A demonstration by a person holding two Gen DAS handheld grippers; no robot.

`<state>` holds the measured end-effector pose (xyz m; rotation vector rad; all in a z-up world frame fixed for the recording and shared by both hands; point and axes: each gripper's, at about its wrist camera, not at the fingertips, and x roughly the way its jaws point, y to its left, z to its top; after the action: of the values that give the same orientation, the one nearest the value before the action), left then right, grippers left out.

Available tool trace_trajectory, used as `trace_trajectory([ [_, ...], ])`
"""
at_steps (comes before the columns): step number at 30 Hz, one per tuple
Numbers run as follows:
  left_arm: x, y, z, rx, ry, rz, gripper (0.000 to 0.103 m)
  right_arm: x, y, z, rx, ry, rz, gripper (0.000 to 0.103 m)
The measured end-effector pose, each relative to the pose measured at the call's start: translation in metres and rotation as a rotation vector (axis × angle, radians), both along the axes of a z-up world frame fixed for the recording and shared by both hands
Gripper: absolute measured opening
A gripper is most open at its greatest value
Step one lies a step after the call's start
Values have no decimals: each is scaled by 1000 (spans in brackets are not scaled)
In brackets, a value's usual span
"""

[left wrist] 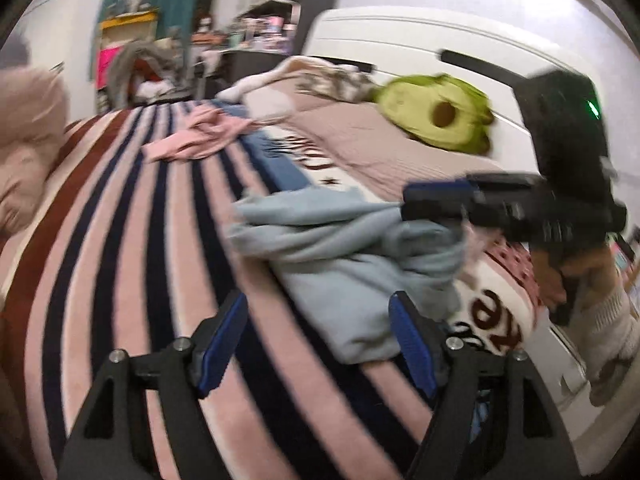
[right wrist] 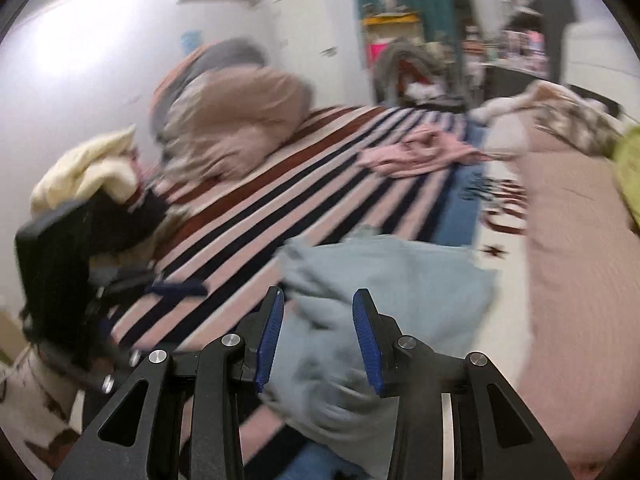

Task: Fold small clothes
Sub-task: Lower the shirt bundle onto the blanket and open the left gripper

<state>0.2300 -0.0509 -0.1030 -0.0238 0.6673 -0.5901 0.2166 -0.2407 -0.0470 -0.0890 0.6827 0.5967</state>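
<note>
A crumpled light blue garment [left wrist: 344, 256] lies on the striped bedspread [left wrist: 120, 240]; it also shows in the right wrist view [right wrist: 384, 280]. My left gripper [left wrist: 320, 340] is open just above the bed, its right finger at the garment's near edge. My right gripper [right wrist: 318, 336] is open over the blue garment, with cloth lying between its blue pads [right wrist: 366, 340]; in the left wrist view it [left wrist: 416, 200] reaches in from the right onto the garment. A pink garment [left wrist: 196, 140] lies crumpled farther back on the bed; it also shows in the right wrist view [right wrist: 420, 152].
An avocado plush [left wrist: 436, 116] sits on a pink-beige cover [right wrist: 572, 240] on the right side of the bed. A beige pillow [right wrist: 236, 120] and a cream pile of clothes [right wrist: 88, 168] lie at the left. A white wardrobe [left wrist: 440, 40] stands behind.
</note>
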Motion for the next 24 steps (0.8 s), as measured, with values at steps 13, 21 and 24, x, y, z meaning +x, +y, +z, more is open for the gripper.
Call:
trace_trajectory([
  [13,14,31,-22,-68,35,66,69,38,34,-45,-288,111,-82,6],
  [21,16,6,-18,-53,33,39,69,38,-29,-57,-283,148,-248,6],
  [24,22,-7,-19,-43,42,25,69,33,-50,-70,-265,177,-281,6],
])
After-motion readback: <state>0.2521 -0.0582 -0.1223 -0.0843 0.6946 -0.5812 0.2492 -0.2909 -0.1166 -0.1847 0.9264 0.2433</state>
